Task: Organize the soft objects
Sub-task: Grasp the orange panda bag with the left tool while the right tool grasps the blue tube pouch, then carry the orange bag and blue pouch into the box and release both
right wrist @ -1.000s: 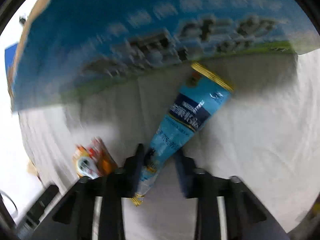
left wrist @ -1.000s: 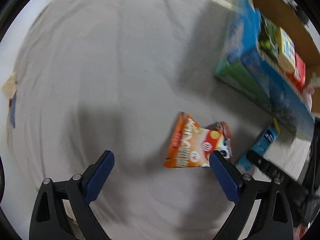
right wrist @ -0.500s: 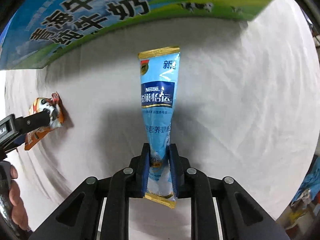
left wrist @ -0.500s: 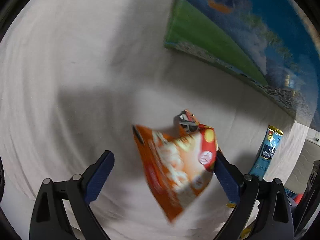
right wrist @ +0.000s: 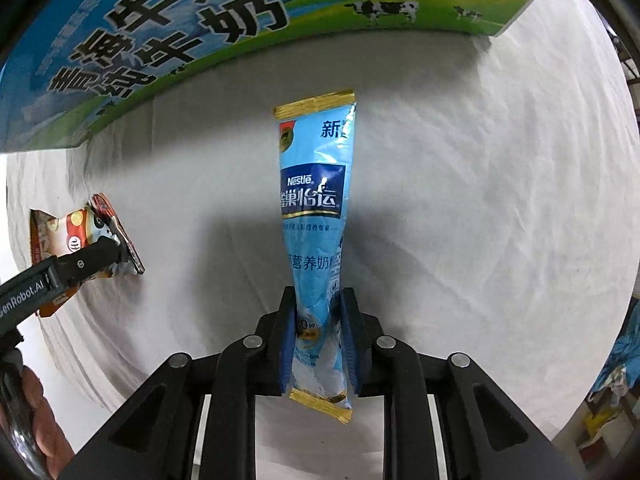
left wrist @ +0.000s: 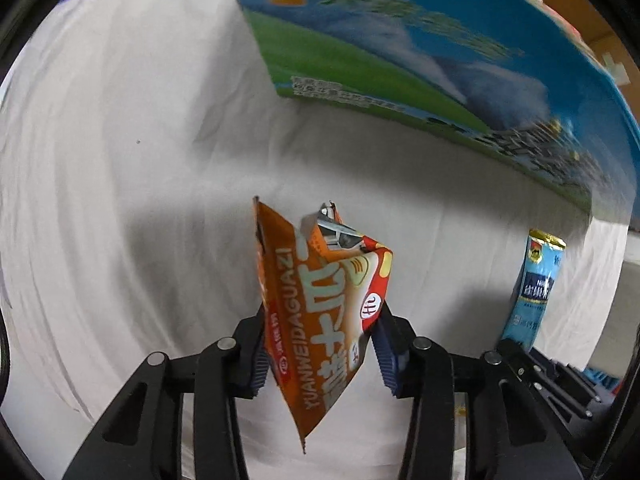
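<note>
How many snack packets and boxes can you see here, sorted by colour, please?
Orange packet: 1, in the left gripper.
Light blue packet: 1, in the right gripper.
Blue-and-green box: 1, on the white cloth.
Total: 3.

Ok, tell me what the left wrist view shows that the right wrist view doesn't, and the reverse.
Only the left wrist view: the left gripper from behind, shut on the orange packet, with the packet's full printed face, and the box's open top.

Only the right wrist view: the right gripper shut on the blue sachet, the cows printed on the box, and a hand.

Both: both packets held, the box, the white cloth.
</note>
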Available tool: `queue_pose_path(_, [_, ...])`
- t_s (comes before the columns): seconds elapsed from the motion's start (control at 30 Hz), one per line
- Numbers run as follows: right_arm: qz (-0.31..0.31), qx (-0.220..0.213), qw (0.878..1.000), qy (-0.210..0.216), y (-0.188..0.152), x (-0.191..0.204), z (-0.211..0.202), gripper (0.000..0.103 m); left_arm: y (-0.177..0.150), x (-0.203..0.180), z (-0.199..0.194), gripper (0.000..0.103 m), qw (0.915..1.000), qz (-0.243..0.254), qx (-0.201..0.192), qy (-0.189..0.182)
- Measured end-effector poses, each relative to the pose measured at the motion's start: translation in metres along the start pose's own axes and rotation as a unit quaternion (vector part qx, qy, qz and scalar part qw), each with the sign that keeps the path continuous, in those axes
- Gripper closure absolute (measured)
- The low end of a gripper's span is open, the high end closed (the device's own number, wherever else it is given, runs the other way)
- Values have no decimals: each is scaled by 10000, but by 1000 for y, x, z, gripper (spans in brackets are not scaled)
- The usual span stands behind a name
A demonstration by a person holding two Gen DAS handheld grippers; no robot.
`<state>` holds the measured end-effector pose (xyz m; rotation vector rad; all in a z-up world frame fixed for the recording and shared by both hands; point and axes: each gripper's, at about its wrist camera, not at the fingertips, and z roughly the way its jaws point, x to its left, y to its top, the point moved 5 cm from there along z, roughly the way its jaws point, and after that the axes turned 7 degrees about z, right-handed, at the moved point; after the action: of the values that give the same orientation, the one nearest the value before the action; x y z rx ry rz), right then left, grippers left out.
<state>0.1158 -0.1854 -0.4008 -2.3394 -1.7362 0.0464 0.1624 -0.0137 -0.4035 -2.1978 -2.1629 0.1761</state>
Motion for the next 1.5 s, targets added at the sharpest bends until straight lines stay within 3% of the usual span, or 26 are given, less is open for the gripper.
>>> queue_pose_path(0.17, [-112,-26,9999,-20,-6,19,-4,88,-25,-14,-17,64,9990,184,-300,290])
queue_pose_path(0.6, [-635,-672,9953,305,-21,27,-93,89,-54,-63,-102,64,9918,632,-1084,234])
queue_pose_path(0.67, [-666,-765,9942,363,-23,28,-108,89,-40,-72,-126,64,9902,716,-1178,209])
queue_pose_path(0.93, [-754,-1135,9889,595,-28,25,-167,89,-34,-70,-193,64,9842,862,-1545,29])
queue_pose_path(1.2, [-806,-1378,9829,914,-20,19,-210,89,-8,-79,-217,64,9768,897,-1942,-142])
queue_pose_path(1.37, [-836,-1630,9776,1033,-3,27,-241,89,29,-76,-234,64,9749,765,-2064,-348])
queue_pose_path(1.5, [-599,-1849,9737,1190,31,35,-262,89,68,-65,-237,64,9757,557,-2081,-409])
